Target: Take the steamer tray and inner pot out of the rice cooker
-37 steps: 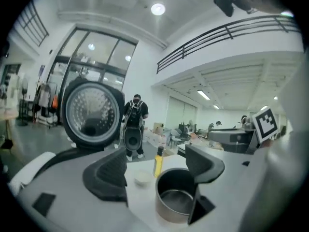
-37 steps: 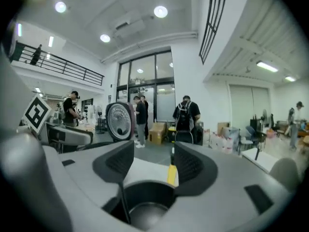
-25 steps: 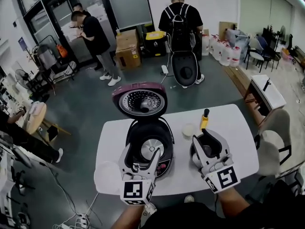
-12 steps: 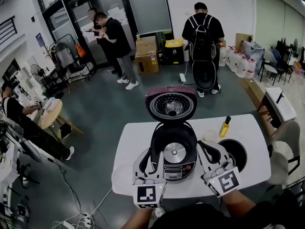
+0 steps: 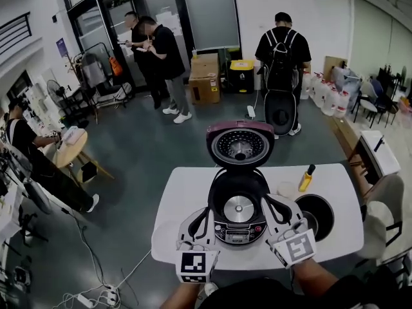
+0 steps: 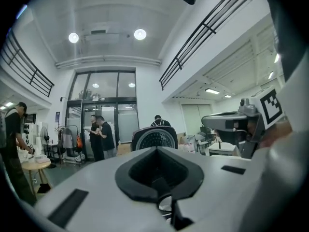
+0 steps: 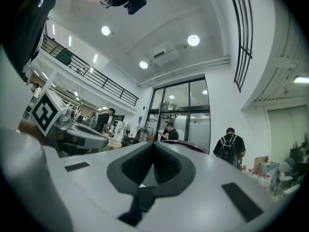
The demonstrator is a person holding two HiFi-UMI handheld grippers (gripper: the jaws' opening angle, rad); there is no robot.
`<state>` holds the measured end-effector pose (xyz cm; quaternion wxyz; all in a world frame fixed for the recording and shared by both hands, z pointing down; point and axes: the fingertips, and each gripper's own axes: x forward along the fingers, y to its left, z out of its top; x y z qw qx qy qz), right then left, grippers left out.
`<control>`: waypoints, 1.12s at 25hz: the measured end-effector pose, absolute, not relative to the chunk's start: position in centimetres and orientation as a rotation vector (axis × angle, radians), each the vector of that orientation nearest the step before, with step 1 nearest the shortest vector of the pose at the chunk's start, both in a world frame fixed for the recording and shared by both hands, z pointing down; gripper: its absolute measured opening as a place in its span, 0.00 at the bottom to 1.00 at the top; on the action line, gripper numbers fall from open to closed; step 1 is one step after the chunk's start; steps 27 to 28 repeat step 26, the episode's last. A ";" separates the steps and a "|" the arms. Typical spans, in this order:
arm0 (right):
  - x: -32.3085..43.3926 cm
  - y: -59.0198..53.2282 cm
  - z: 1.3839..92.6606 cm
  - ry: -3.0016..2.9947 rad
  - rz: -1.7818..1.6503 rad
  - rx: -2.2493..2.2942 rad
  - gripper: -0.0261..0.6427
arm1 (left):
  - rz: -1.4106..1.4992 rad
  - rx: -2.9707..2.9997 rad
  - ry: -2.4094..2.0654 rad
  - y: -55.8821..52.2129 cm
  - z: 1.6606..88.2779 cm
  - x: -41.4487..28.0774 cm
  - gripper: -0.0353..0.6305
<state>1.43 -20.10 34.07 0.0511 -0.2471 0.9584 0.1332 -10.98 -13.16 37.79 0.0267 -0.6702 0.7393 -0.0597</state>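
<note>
On table (image 5: pixel 187 195): rice cooker (image 5: pixel 239 216), lid (image 5: pixel 239 145) upright (inner pot (image 5: pixel 315 216) mouth up).

- The left gripper (image 5: pixel 205 216) overlaps the rice cooker (image 5: pixel 238 195) at its seven o'clock, so I can't tell whether its tips touch the housing
- The right gripper (image 5: pixel 278 210) covers the cooker's four o'clock side and the nine o'clock rim of the inner pot (image 5: pixel 320 215)
- A white round thing (image 5: pixel 162 240) at the table's (image 5: pixel 187 185) seven o'clock sits half behind the left gripper; I can't tell what it is
- In both gripper views the jaw bodies fill the lower half, and only the top of the lid (image 6: pixel 154 140) clears them
- The control panel (image 5: pixel 237 235) print is too small for me to read
- The forearms (image 5: pixel 183 296) are cut off at the six o'clock edge
</note>
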 end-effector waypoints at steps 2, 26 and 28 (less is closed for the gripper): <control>1.1 -19.9 34.2 2.925 0.426 -0.749 0.04 | -0.202 -2.069 2.283 -13.0 38.0 -11.0 0.04; 1.1 -20.0 34.1 2.946 0.390 -0.804 0.04 | -0.167 -2.105 2.255 -12.8 37.2 -11.8 0.04; 1.1 -20.0 34.1 2.946 0.390 -0.804 0.04 | -0.167 -2.105 2.255 -12.8 37.2 -11.8 0.04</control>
